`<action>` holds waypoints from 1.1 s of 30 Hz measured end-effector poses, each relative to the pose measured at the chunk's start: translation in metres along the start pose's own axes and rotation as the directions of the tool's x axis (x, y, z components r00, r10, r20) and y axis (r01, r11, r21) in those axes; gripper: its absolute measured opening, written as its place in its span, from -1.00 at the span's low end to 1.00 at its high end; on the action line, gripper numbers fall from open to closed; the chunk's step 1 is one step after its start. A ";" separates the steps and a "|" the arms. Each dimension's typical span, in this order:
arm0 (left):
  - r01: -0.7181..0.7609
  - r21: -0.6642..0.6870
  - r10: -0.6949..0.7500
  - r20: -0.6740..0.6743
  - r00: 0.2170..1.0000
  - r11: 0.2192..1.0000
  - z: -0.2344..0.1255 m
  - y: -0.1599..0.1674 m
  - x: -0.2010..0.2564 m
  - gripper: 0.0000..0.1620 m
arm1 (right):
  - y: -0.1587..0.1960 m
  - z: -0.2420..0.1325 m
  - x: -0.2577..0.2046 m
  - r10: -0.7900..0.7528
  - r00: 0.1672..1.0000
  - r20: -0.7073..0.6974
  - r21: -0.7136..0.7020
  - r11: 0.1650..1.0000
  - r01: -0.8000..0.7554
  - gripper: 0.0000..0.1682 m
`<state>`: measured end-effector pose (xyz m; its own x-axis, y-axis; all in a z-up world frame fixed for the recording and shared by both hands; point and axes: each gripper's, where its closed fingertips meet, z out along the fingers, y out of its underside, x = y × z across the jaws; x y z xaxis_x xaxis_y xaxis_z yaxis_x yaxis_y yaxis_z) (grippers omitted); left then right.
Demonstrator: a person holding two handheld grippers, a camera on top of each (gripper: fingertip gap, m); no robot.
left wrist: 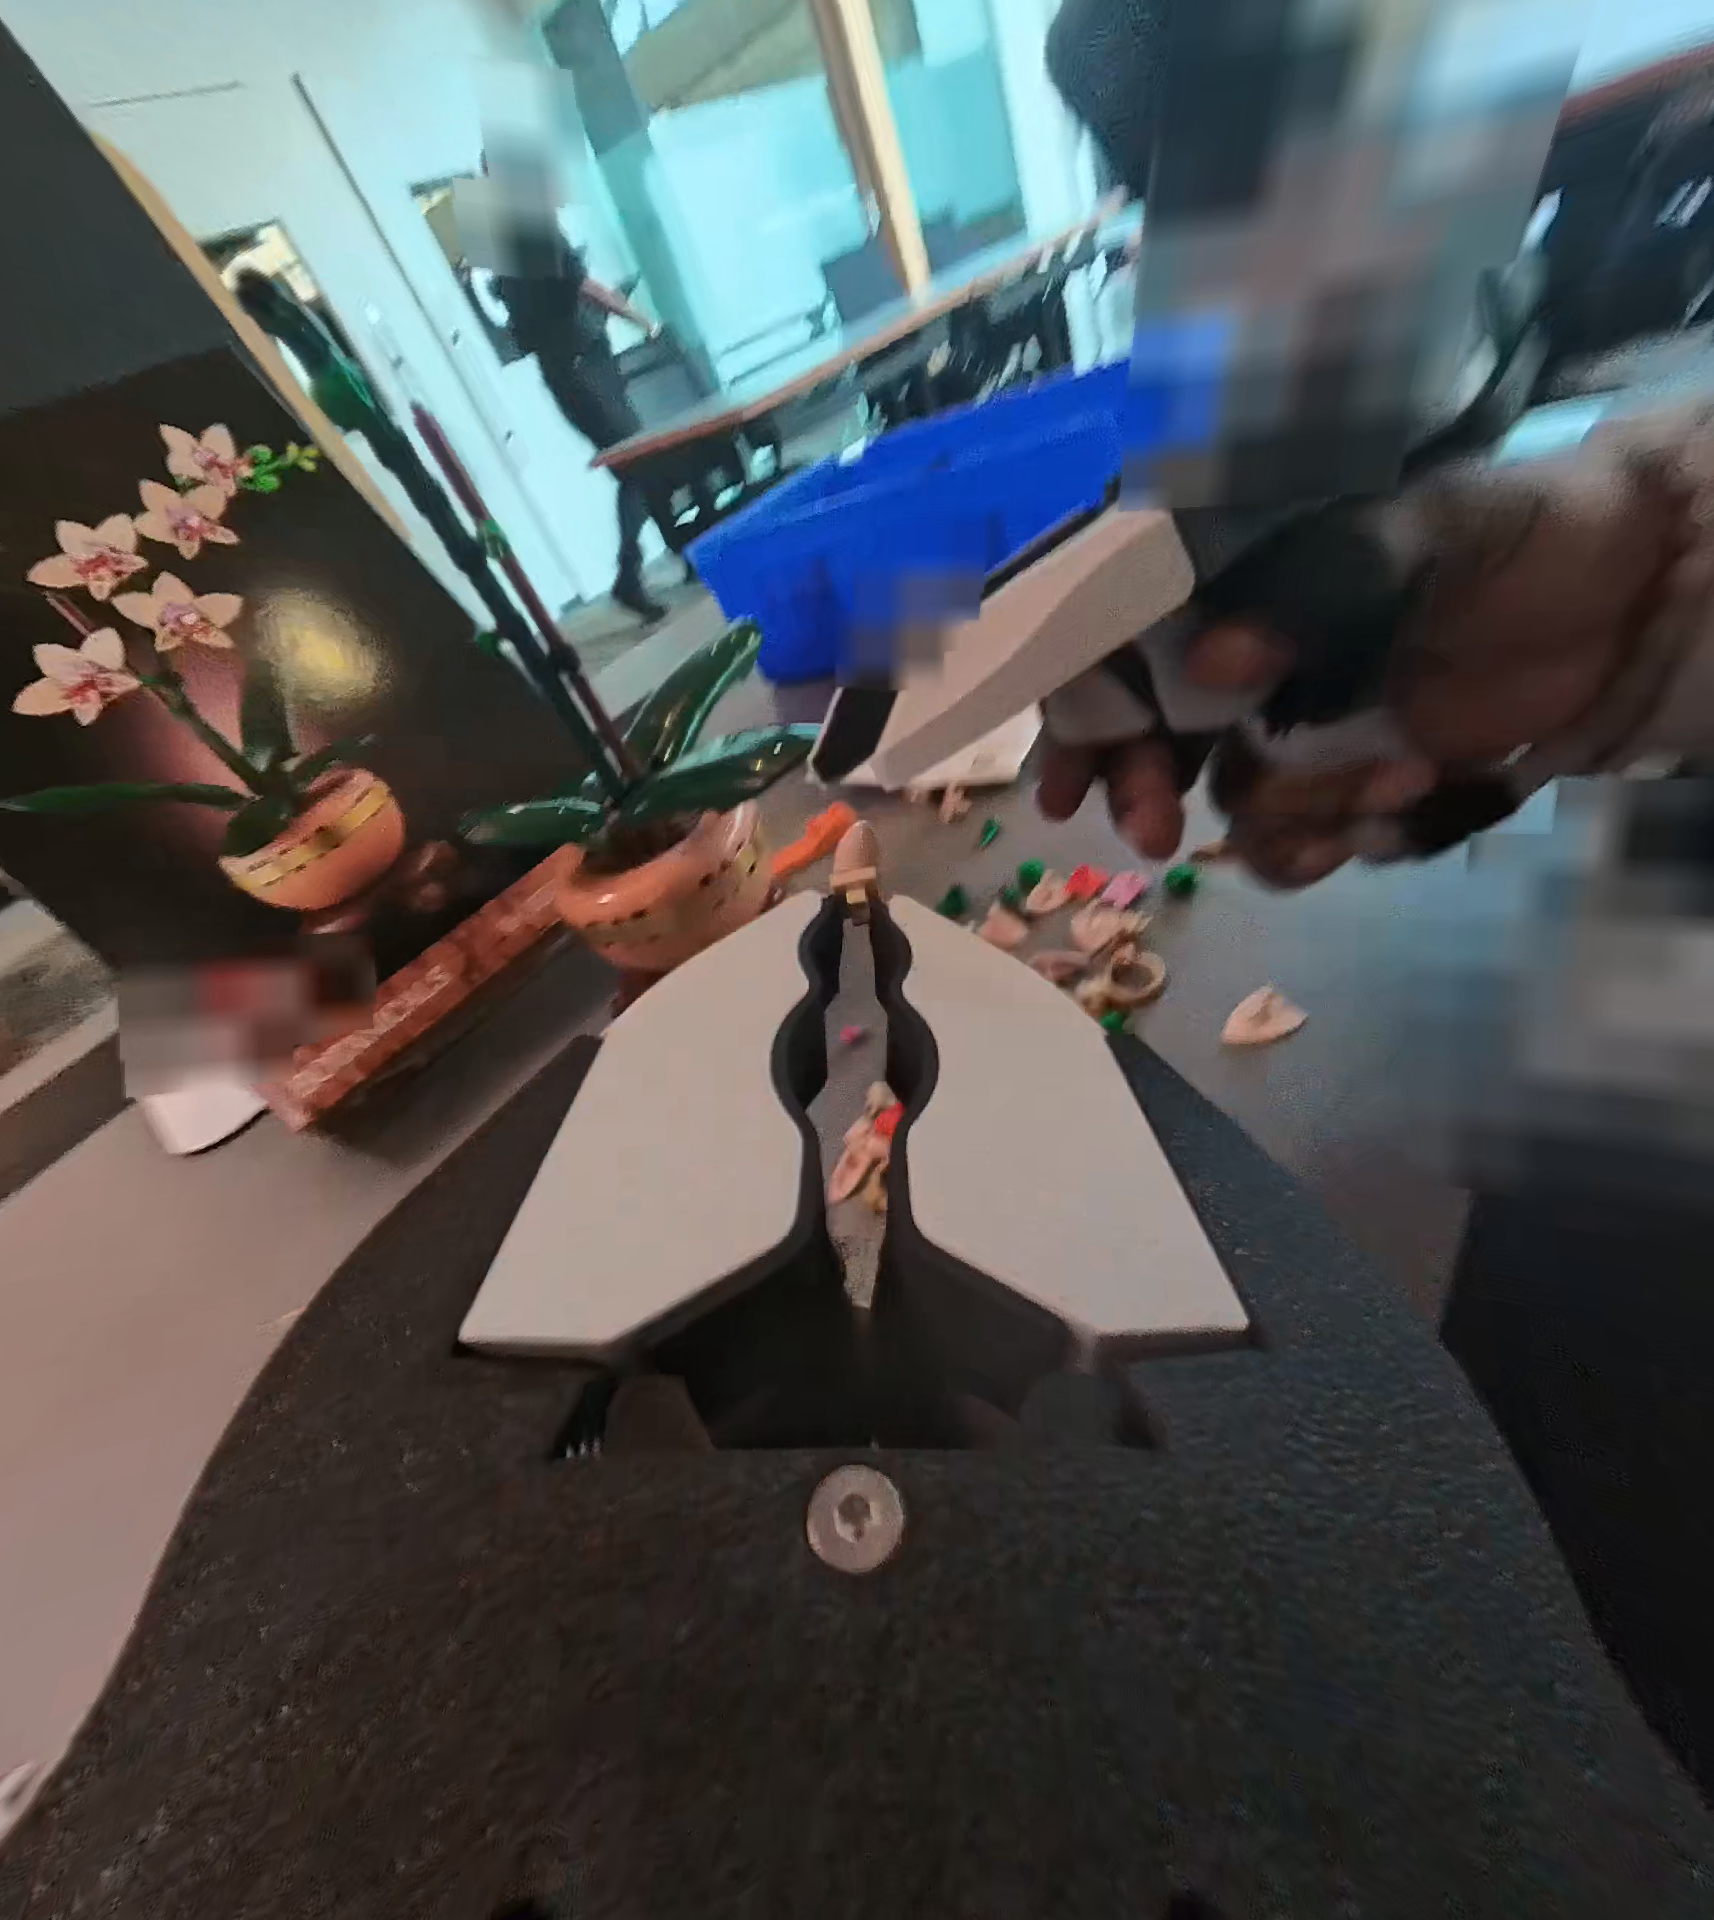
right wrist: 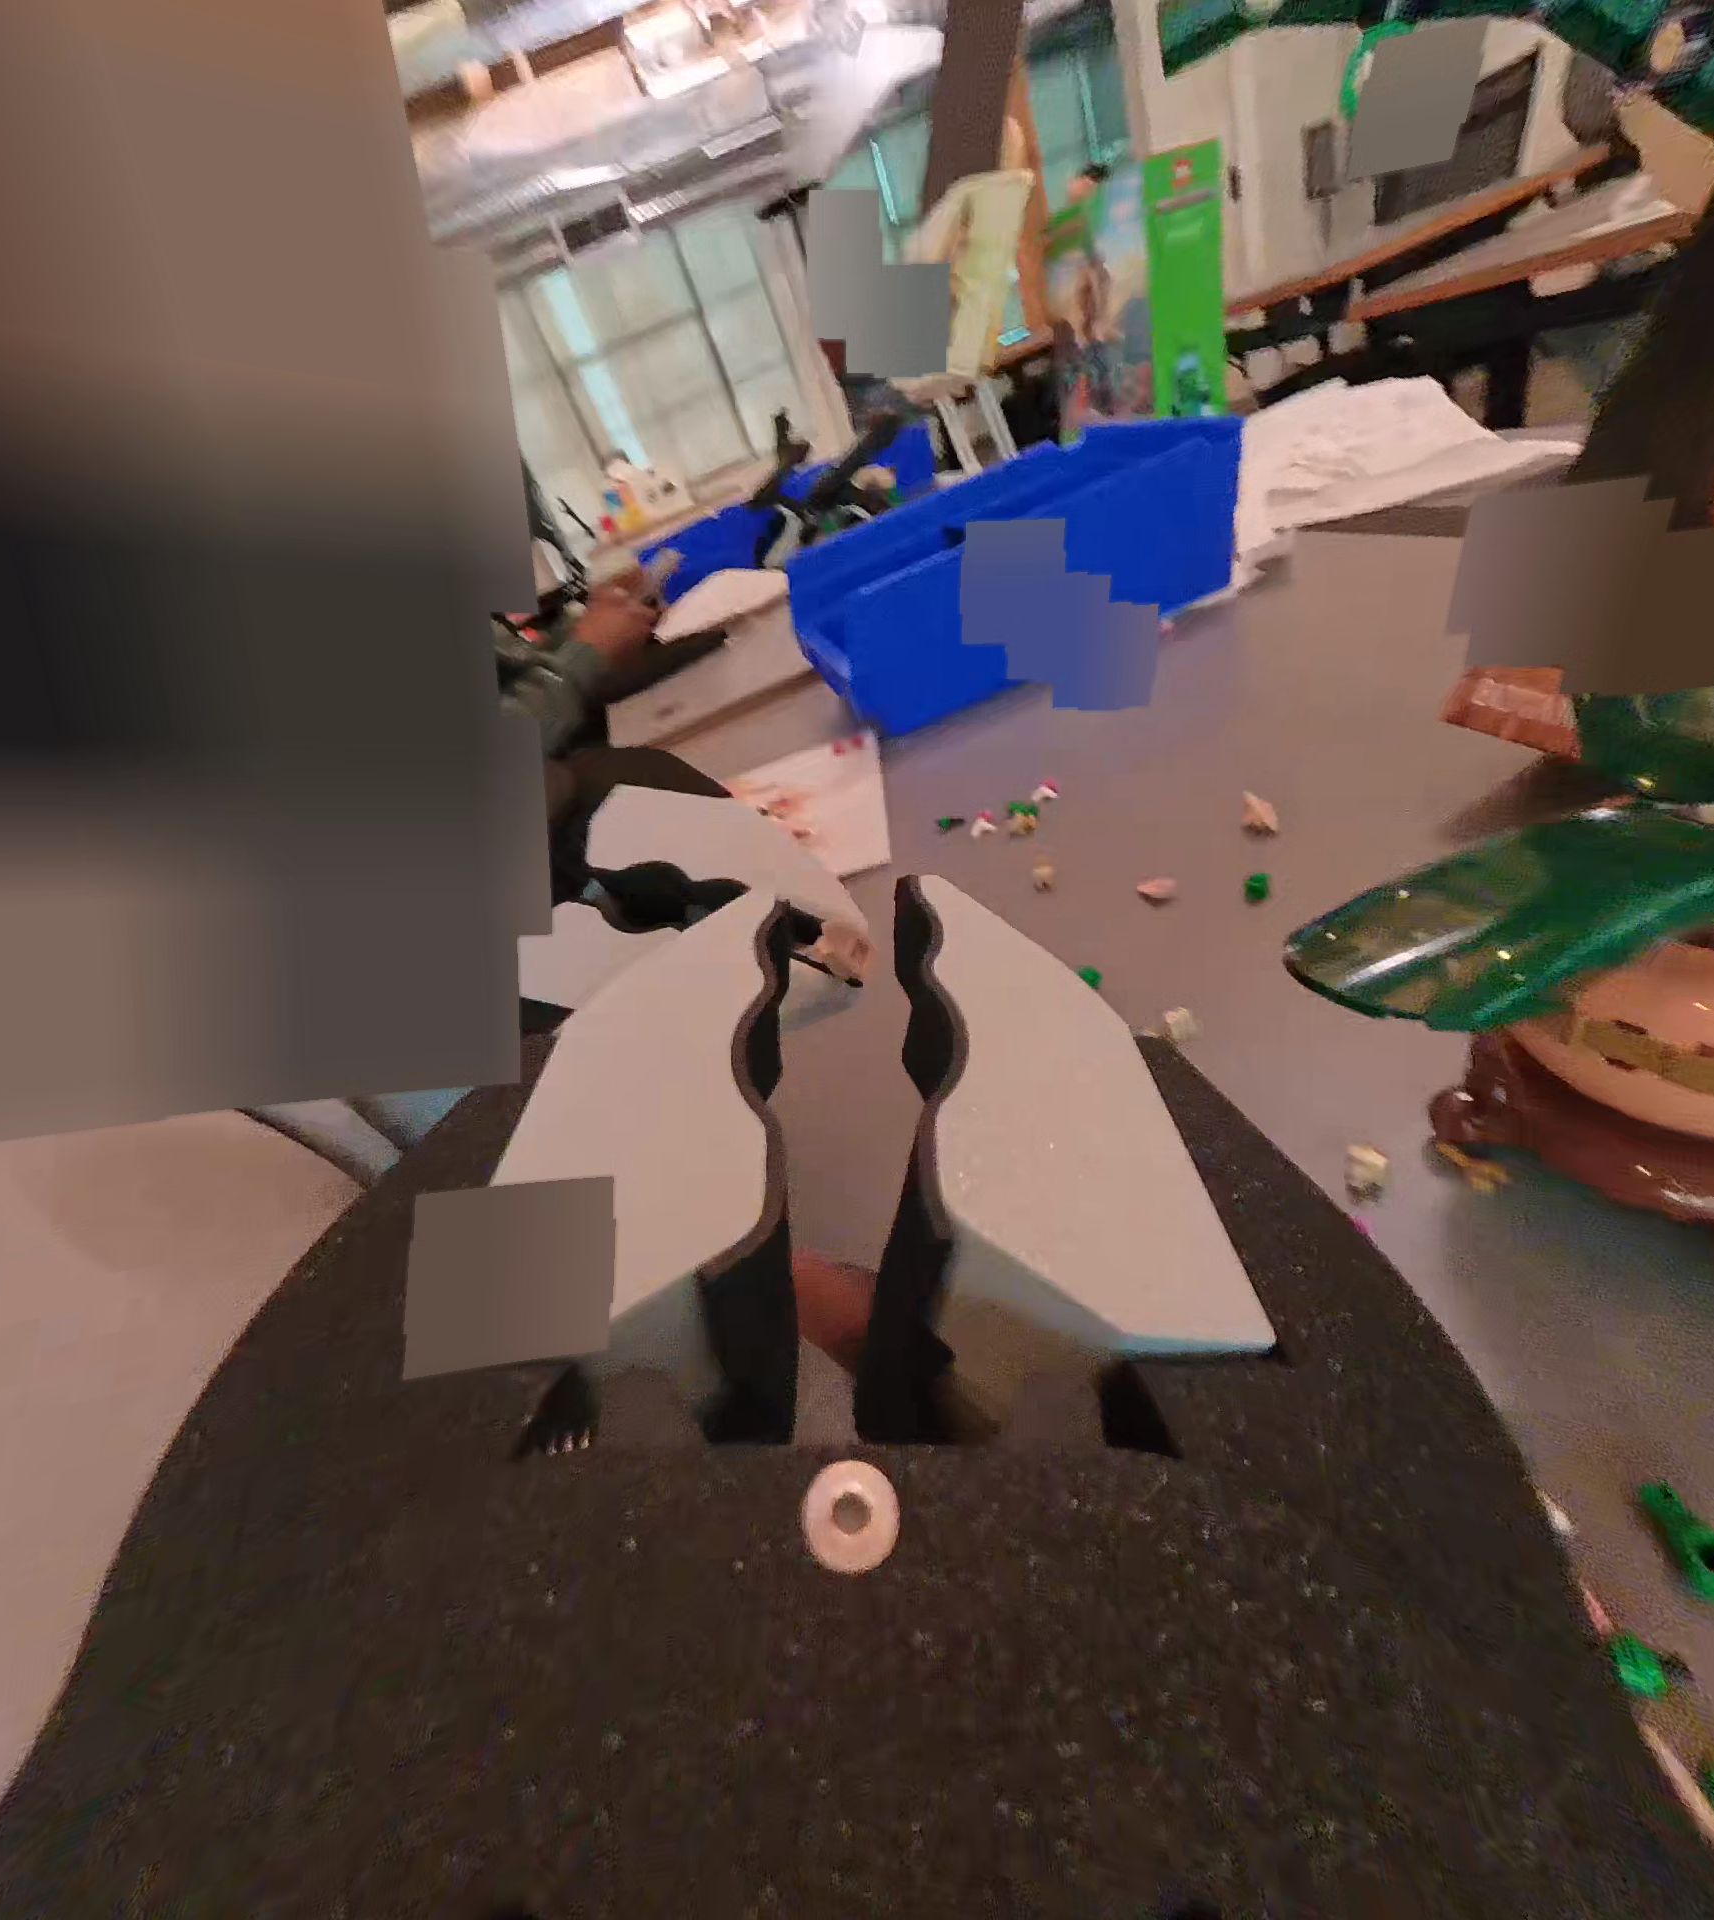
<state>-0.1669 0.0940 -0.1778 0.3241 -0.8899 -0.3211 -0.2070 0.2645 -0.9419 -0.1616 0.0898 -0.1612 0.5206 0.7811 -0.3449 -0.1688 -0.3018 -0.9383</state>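
- My left gripper is pinching a small tan bud piece at its tips; the jaws are closed on it, and the piece is sticking up past them at 12 o'clock.
- Under those jaws, pale petal pieces are lying on the grey table.
- At 11 o'clock from the left tips, a brick-built orchid pot is standing on the table, with dark green leaves spreading from it.
- At 9 o'clock, a dark box printed with an orchid picture is standing upright behind the pot.
- At 2 o'clock, loose bits in tan, green and pink are lying scattered.
- I am seeing my right gripper with its jaws parted and nothing between them.
- The left gripper's tips are showing just beside the right tips, at 10 o'clock, in the right wrist view.
- At 3 o'clock in that view, the pot is sitting close, one green leaf reaching toward the gripper.
- At 12 o'clock, blue bins are resting farther back on the table.
- A hand is holding the right gripper at 2 o'clock in the left wrist view.
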 end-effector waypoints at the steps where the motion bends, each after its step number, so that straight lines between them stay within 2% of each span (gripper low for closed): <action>1: -0.054 -0.045 0.055 0.026 0.998 0.998 0.001 0.006 -0.001 -0.93 | 0.006 -0.001 0.003 -0.032 0.998 -0.048 -0.052 0.998 0.030 -0.77; 5: -0.232 -0.151 0.245 0.075 0.967 0.961 0.001 0.022 0.000 -0.93 | 0.027 -0.001 0.008 -0.170 0.973 -0.157 -0.220 0.966 0.134 -0.77; 7: -0.266 -0.159 0.281 0.083 0.956 0.951 0.001 0.024 0.001 -0.93 | 0.030 0.002 0.009 -0.206 0.963 -0.171 -0.253 0.954 0.159 -0.87; 10: -0.306 -0.178 0.326 0.091 0.941 0.935 0.001 0.025 0.000 -0.93 | 0.036 0.005 0.009 -0.222 0.961 -0.163 -0.304 0.938 0.166 -0.88; 15: -0.365 -0.188 0.387 0.099 0.917 0.912 0.000 0.025 -0.001 -0.93 | 0.037 0.008 0.008 -0.196 0.969 -0.154 -0.305 0.942 0.142 -0.97; 20: -0.458 -0.147 0.475 0.118 0.872 0.877 -0.004 0.021 0.001 -0.94 | 0.037 0.006 0.005 -0.187 0.975 -0.124 -0.309 0.941 0.141 -0.98; 24: -0.472 -0.144 0.488 0.112 0.866 0.870 -0.004 0.021 0.002 -0.93 | 0.037 0.005 0.002 -0.195 0.973 -0.121 -0.299 0.942 0.152 -0.99; 27: -0.487 -0.154 0.507 0.143 0.850 0.860 -0.004 0.018 -0.001 -0.74 | 0.035 0.006 0.002 -0.161 0.978 -0.130 -0.282 0.952 0.120 -1.00; 33: -0.564 -0.177 0.589 0.166 0.791 0.807 -0.005 0.016 -0.003 -0.88 | 0.036 0.009 0.001 -0.080 0.986 -0.148 -0.254 0.966 0.040 -1.00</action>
<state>-0.1757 0.0986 -0.1910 0.2873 -0.4865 -0.8251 -0.5127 0.6495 -0.5615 -0.1745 0.0840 -0.1955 0.6502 0.7135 -0.2611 0.0707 -0.3990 -0.9142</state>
